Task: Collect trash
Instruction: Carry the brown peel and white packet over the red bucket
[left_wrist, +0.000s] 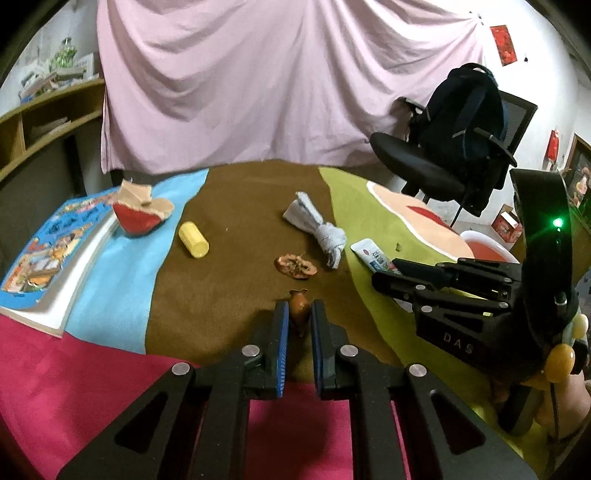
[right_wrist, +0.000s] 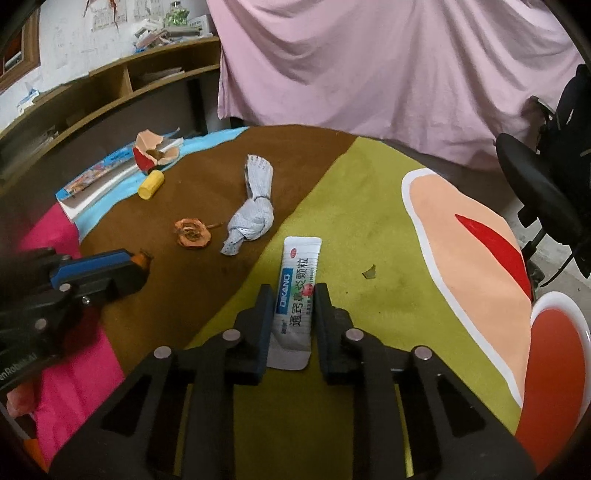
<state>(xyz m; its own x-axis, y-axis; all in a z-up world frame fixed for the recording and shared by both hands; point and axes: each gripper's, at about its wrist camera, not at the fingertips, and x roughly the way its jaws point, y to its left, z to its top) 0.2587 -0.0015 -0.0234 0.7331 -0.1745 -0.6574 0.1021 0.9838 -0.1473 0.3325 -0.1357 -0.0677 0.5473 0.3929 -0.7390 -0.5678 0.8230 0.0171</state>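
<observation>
Both claws are working at once, low over the tabletop (left_wrist: 229, 184).

Left claw (left_wrist: 299, 314): the jaws are closing in around a small brown fruit scrap (left_wrist: 298, 306) on the brown band at 6 o'clock in the left view. Pads are close on both sides; contact is hard to confirm, so I am calling it gripping only tentatively. The scrap is not lifted yet, by my reading.

Right claw (right_wrist: 293, 306): it is straddling a white medicine sachet (right_wrist: 299, 280) lying flat on the green patch, jaws flanking its lower half, seemingly touching the edges.

Still lying loose: dried peel (right_wrist: 192, 234) at 10 o'clock from the sachet, knotted grey cloth (right_wrist: 251, 218) at 11 o'clock, yellow cylinder (right_wrist: 150, 185) and torn red-and-tan carton (right_wrist: 153, 151) farther toward 10 o'clock beside the picture book (left_wrist: 55, 254), and a tiny green shard (right_wrist: 369, 272) at 3 o'clock.

No bin is showing for certain. Judgement: the task is barely starting; nothing looks collected, and two pickups are under way.
</observation>
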